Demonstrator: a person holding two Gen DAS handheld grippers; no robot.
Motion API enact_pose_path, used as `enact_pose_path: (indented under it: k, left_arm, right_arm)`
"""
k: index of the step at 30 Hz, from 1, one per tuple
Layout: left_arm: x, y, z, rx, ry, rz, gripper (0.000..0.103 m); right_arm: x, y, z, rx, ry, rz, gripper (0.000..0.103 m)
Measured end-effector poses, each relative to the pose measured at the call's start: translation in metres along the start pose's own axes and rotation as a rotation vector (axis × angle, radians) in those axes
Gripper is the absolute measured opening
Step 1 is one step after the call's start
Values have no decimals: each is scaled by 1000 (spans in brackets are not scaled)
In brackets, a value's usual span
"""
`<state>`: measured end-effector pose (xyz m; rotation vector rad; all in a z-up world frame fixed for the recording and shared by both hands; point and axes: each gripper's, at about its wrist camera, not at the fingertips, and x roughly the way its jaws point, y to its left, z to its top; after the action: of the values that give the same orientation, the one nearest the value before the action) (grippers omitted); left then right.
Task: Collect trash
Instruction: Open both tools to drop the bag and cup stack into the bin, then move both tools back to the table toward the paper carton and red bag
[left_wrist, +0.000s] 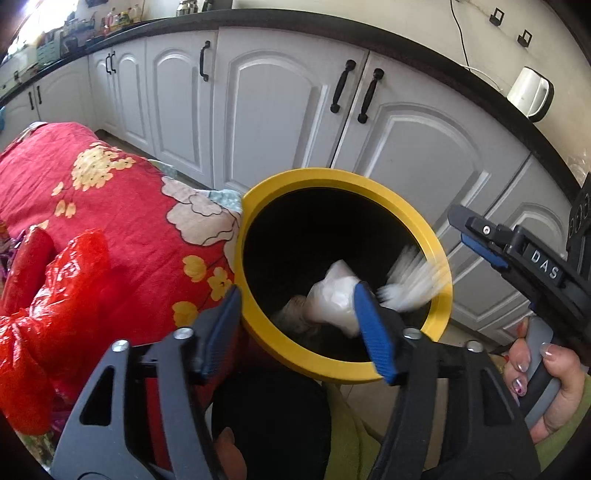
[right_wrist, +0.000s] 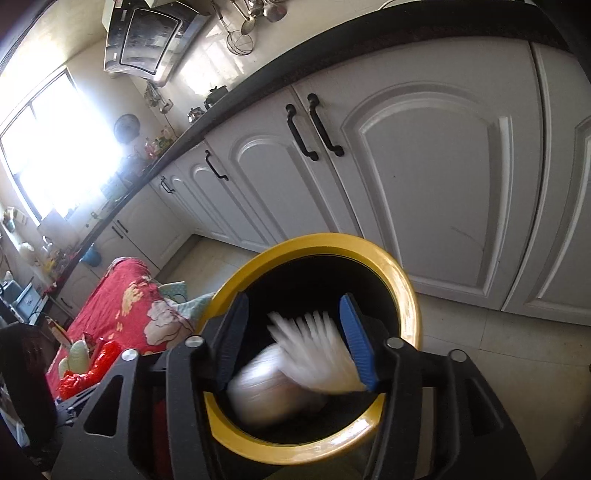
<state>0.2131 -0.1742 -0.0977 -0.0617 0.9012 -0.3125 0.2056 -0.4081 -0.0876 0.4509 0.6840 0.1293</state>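
A black bin with a yellow rim stands on the floor in front of white cabinets. A white plastic bag lies inside it. A blurred white piece of trash is falling into the bin. My left gripper is open over the bin's near rim, empty. My right gripper is open above the bin mouth, with the blurred white piece between and below its fingers; it also shows in the left wrist view.
A red flowered blanket covers something left of the bin. A red plastic bag lies on it. White cabinets stand behind. A white kettle sits on the counter.
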Motion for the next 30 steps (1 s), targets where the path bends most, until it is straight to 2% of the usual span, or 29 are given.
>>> enact_pose_path:
  k: [2, 6, 11, 21, 30]
  left_arm:
    - [-4, 2, -1, -6, -6, -3, 66]
    - [-19, 11, 1, -26, -44, 0, 80]
    - [-41, 25, 3, -52, -90, -7, 91]
    - [-84, 52, 9, -107, -185, 16, 91]
    - [-111, 74, 7, -151, -231, 33, 91]
  right_arm:
    - [0, 2, -2, -11, 1, -9, 57]
    - [-4, 8, -2, -29, -4, -11, 60]
    - [-11, 25, -3, -71, -18, -4, 65]
    - [-27, 72, -8, -177, -34, 20, 71]
    - [-37, 113, -15, -265, -41, 56, 74]
